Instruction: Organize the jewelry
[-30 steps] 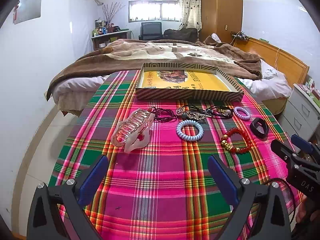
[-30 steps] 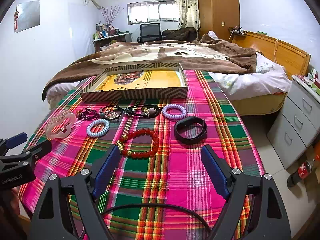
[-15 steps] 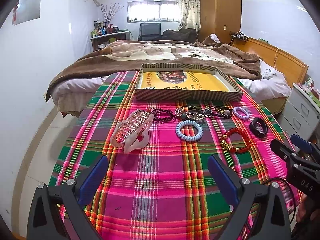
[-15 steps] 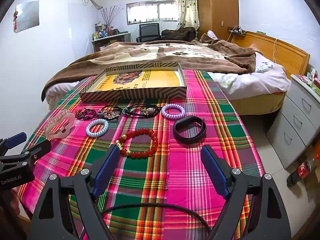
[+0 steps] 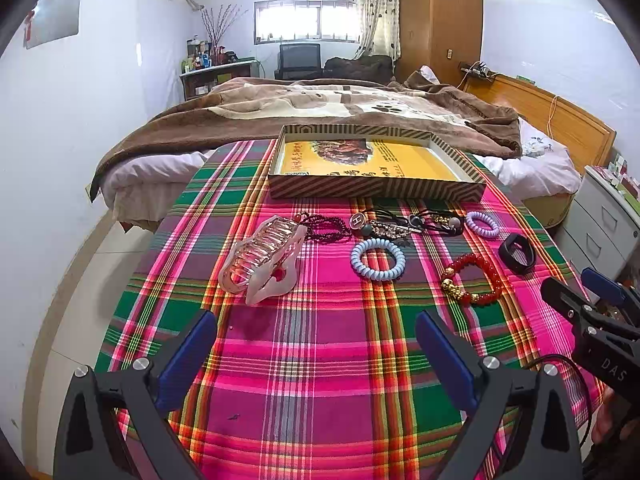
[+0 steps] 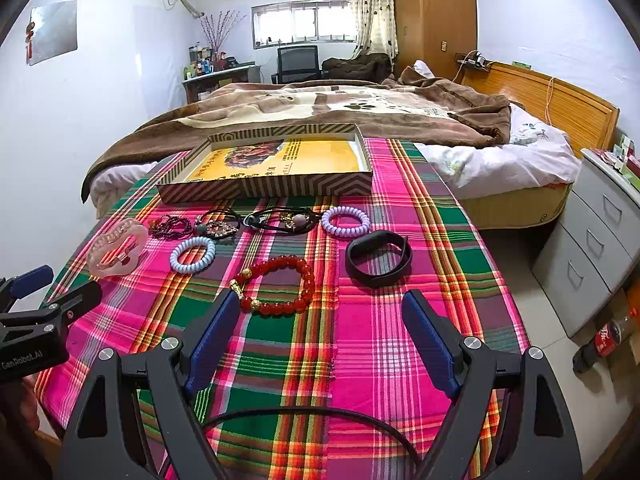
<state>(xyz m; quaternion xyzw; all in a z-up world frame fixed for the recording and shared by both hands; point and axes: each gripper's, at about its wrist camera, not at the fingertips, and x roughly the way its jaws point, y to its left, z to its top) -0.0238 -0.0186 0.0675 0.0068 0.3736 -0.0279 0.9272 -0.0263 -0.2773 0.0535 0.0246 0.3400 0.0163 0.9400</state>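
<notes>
On the plaid tablecloth lie a pink hair claw (image 5: 264, 258), a dark beaded string (image 5: 326, 228), a blue coil tie (image 5: 378, 259), a purple coil tie (image 6: 346, 222), a red bead bracelet (image 6: 278, 285), a black band (image 6: 378, 258) and tangled black cords with charms (image 5: 404, 224). Behind them stands a shallow striped box (image 5: 376, 190) with a yellow bottom. My left gripper (image 5: 316, 346) hovers open, short of the hair claw. My right gripper (image 6: 320, 330) hangs open just before the red bracelet. Neither holds anything.
A bed with a brown blanket (image 5: 320, 112) stands right behind the table. White drawers (image 6: 592, 240) and a cola bottle (image 6: 604, 340) on the floor are to the right. The table's left edge (image 5: 132, 264) drops to a tiled floor.
Both grippers have crept slightly forward and stayed open; the jewelry has not moved.
</notes>
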